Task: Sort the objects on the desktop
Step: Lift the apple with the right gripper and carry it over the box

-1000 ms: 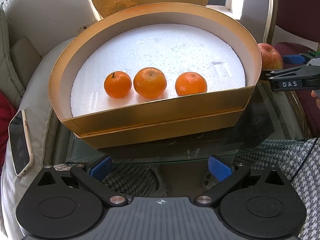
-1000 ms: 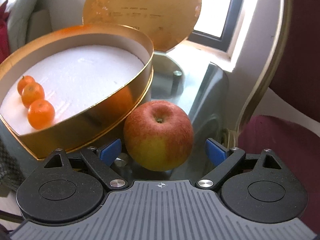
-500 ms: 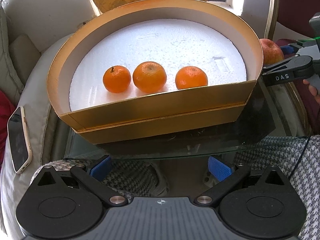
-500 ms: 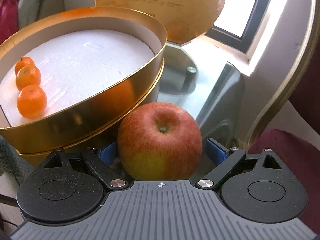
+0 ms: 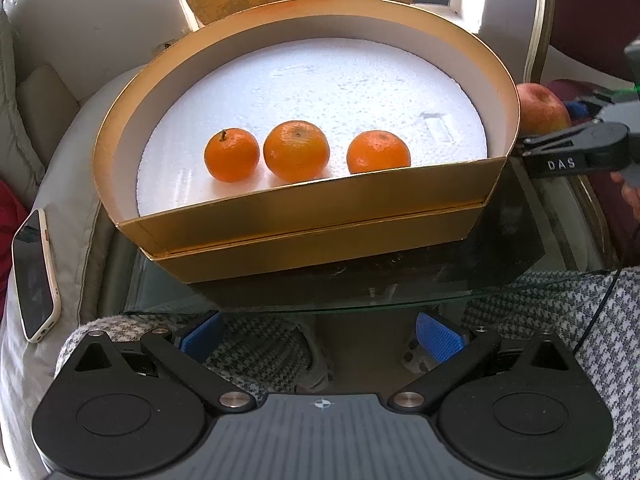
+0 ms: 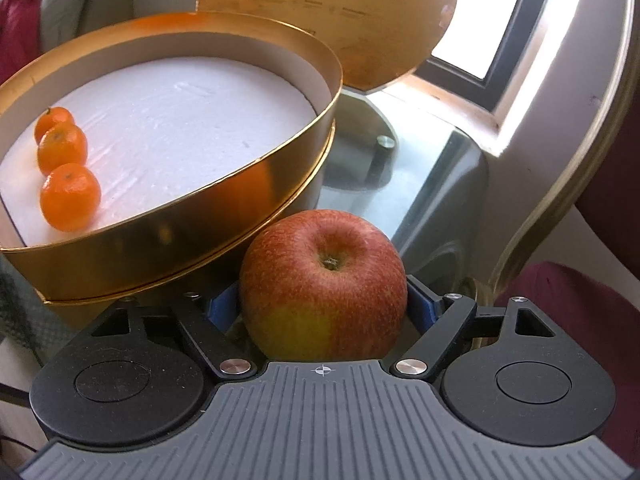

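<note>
Grip on the apple is best settled squarely before lifting, since the right gripper, just closed inward, is pressed on its flanks beside the gold box, while the left gripper is held wide and empty.

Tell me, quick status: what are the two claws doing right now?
Right gripper just closed around the apple. Left gripper open, empty. Three oranges in gold box; box wall close beside apple.

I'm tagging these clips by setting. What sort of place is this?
Most likely a home living room: a glass side table stands between pale cushioned seats, a phone lies on one seat, and a window is behind.
</note>
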A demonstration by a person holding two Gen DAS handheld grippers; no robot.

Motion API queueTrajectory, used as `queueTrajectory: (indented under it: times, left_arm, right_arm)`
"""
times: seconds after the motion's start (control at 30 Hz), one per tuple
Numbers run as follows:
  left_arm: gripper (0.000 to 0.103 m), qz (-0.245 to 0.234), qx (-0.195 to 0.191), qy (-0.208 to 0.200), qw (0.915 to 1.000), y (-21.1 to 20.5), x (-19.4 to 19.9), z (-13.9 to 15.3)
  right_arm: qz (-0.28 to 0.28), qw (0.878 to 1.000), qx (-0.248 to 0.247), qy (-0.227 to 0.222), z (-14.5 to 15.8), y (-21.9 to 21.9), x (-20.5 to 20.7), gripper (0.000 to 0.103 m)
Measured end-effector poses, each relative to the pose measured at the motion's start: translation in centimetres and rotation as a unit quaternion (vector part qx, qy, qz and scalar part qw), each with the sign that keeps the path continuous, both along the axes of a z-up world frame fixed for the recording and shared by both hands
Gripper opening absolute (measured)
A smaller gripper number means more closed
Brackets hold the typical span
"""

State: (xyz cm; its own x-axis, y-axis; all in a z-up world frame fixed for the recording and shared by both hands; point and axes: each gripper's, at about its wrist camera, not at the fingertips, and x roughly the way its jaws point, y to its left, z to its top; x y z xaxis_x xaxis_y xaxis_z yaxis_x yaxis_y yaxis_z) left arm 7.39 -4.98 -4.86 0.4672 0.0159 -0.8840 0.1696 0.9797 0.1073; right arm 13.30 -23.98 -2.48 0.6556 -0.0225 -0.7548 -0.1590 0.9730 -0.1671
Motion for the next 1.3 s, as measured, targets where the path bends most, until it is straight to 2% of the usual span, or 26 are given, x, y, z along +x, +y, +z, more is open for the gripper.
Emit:
queueTrajectory:
  times: [0.17, 0.3, 0.5, 0.67, 0.8, 1.0, 1.3]
  left_arm:
    - [0.102, 0.005, -0.016, -0.012, 0.9998, 1.0, -0.7, 0.8]
    - [0.102, 0.016, -0.031, -0.023, 0.9991, 2.5, -1.1, 1.5]
    - [0.102, 0.056, -0.05, -0.043, 0.9962, 5.8, -1.3, 2.3]
    - [0.102, 0.084, -0.054, -0.07, 0.9925, 8.3, -1.4, 3.2]
    - [0.102, 0.099, -0.059, -0.078, 0.9903, 9.8, -1.4, 3.3]
    - [0.102, 0.125, -0.071, -0.061, 0.9877, 12.1, -1.2, 2.5]
    - [0.102, 0.144, -0.082, -0.044, 0.9852, 13.8, -0.1, 1.4]
  right_arm:
    - [-0.041, 0.999, 0.016, 0.006, 0.9, 0.7, -1.6, 0.083]
    - [-0.085, 0.995, 0.052, 0.012, 2.2, 1.3, -3.7, 0.083]
    - [-0.145, 0.986, 0.086, -0.013, 6.4, 2.7, -6.2, 0.083]
    - [-0.141, 0.984, 0.101, -0.05, 10.7, 5.4, -6.2, 0.083]
    - [-0.122, 0.985, 0.113, -0.055, 12.0, 8.1, -3.8, 0.083]
    - [-0.104, 0.988, 0.115, -0.024, 9.9, 11.7, 2.1, 0.083]
    - [-0.154, 0.981, 0.11, 0.035, 5.0, 13.5, 9.5, 0.083]
